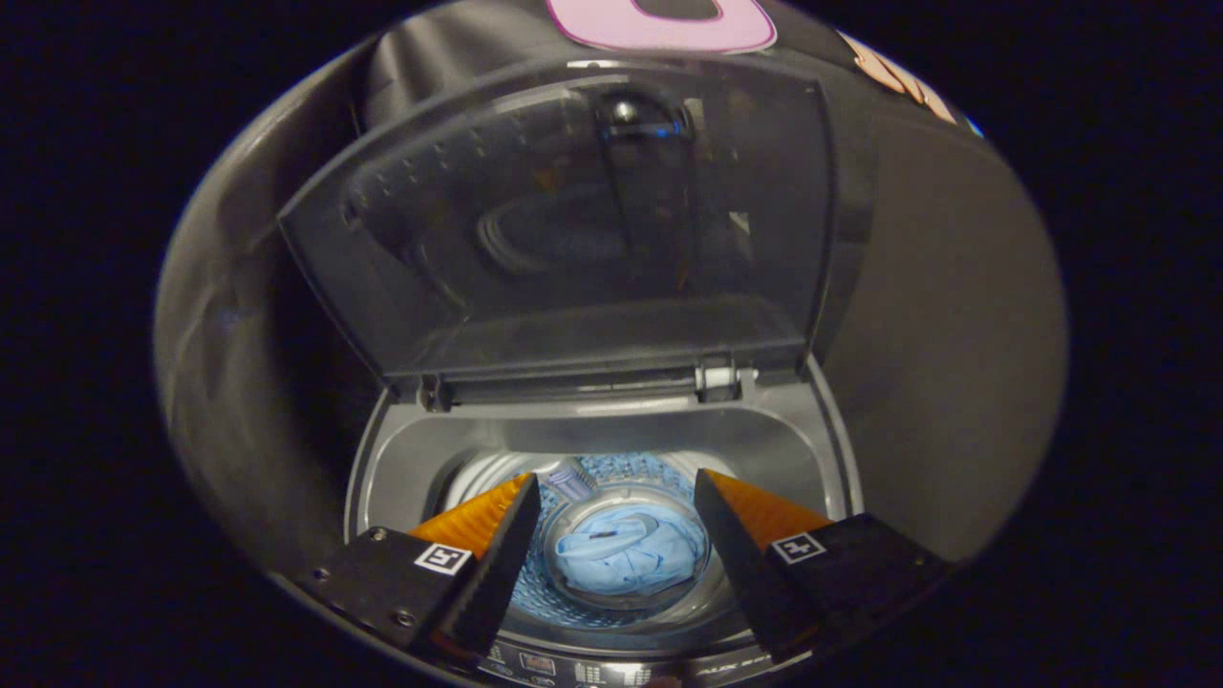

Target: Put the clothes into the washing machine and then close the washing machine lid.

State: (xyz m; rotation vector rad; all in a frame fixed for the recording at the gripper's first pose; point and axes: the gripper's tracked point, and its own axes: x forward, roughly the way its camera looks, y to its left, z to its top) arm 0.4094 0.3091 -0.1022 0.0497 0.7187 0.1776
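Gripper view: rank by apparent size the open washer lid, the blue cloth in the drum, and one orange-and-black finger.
1. Translucent grey washing machine lid, standing open, largest by far.
2/3. Crumpled light blue cloth at the drum bottom and an orange-and-black finger of the open gripper: alike; the finger is nearer the camera, so unranked.

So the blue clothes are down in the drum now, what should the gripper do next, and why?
Probably lift toward the lid to tip it shut. The blue clothes already lie at the bottom of the drum, the gripper hangs open and empty above them, and the lid stands upright behind the opening, so closing is what remains.
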